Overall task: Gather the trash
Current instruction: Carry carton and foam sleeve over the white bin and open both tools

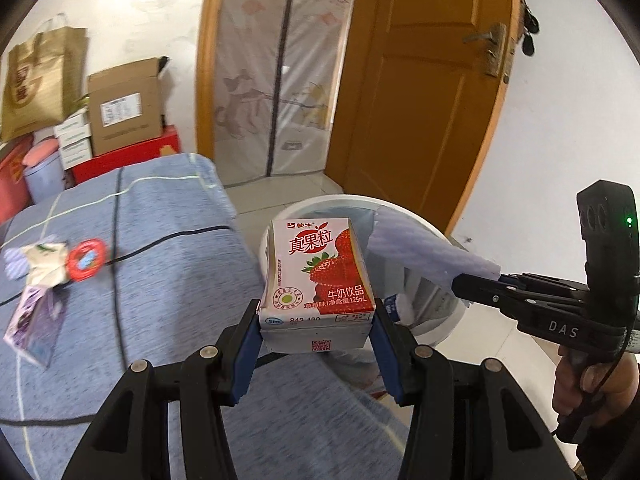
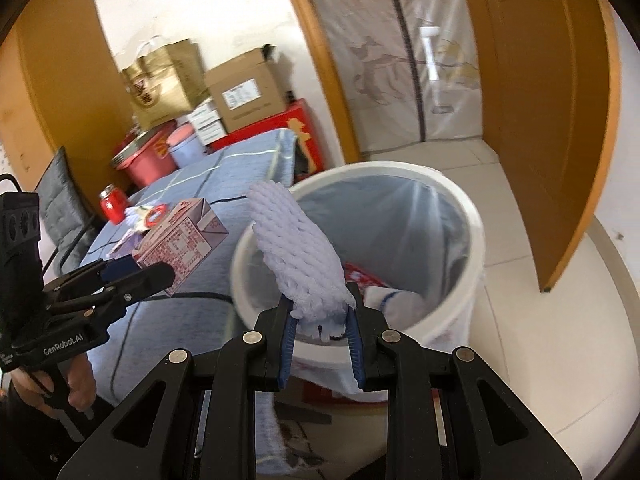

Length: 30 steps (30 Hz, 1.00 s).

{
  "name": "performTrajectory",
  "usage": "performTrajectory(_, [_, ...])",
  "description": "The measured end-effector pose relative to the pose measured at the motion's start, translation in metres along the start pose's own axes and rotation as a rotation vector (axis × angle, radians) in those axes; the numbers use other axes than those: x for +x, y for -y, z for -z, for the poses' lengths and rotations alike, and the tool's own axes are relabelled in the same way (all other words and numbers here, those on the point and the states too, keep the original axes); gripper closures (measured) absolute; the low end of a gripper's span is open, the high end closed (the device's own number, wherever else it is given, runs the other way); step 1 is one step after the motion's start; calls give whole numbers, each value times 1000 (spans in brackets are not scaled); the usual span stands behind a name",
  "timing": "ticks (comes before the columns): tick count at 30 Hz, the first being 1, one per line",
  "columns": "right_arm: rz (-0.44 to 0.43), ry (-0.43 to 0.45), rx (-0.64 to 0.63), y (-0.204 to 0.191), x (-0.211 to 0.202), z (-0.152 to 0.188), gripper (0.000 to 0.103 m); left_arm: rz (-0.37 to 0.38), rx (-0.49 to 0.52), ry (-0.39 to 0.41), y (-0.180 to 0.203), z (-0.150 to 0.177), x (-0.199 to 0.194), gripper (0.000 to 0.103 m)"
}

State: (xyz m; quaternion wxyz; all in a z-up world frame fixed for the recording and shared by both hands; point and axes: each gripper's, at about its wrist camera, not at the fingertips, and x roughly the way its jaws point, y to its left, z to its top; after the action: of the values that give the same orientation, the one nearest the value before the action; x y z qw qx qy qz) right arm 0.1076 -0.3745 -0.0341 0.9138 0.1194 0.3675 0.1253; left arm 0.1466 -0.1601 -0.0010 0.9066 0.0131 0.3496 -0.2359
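My left gripper [image 1: 316, 320] is shut on a strawberry milk carton [image 1: 318, 272], held over the table's edge just short of the white trash bin [image 1: 320, 204]. My right gripper [image 2: 320, 316] is shut on a pale purple foam net sleeve [image 2: 296, 248], which stands up in front of the bin [image 2: 472, 216]. The bin is lined with a bag and has some trash inside. The right gripper [image 1: 468, 292] with its sleeve [image 1: 424, 248] shows at the right of the left wrist view. The left gripper [image 2: 144, 272] with the carton [image 2: 180, 236] shows at the left of the right wrist view.
More litter lies on the blue checked tablecloth [image 1: 160, 280]: a crumpled wrapper [image 1: 44, 260], a red round lid [image 1: 86, 260] and a purple carton [image 1: 36, 320]. A red jar [image 2: 112, 202] stands farther back. Cardboard boxes [image 1: 128, 108] and a paper bag are stacked behind. An orange door [image 1: 424, 92] stands open.
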Motion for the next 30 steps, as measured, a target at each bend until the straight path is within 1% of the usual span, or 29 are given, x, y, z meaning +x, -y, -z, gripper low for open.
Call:
performTrajectory(6, [38, -19, 23, 13, 8, -2, 79, 32, 23, -31, 11, -5, 25, 51])
performTrajectory(15, [48, -34, 36, 19, 20, -5, 77, 51, 40, -76, 15, -8, 56, 51])
performTrajectory(18, [58, -30, 32, 18, 21, -6, 70, 53, 38, -94, 16, -7, 63, 51])
performTrajectory(20, [51, -26, 29, 16, 21, -6, 54, 54, 36, -102, 15, -7, 67, 51])
performTrajectory(21, [48, -25, 27, 16, 20, -6, 51, 53, 36, -102, 15, -6, 68, 51])
performTrajectory(30, [38, -11, 19, 13, 15, -6, 51, 47, 32, -85, 14, -5, 61, 51])
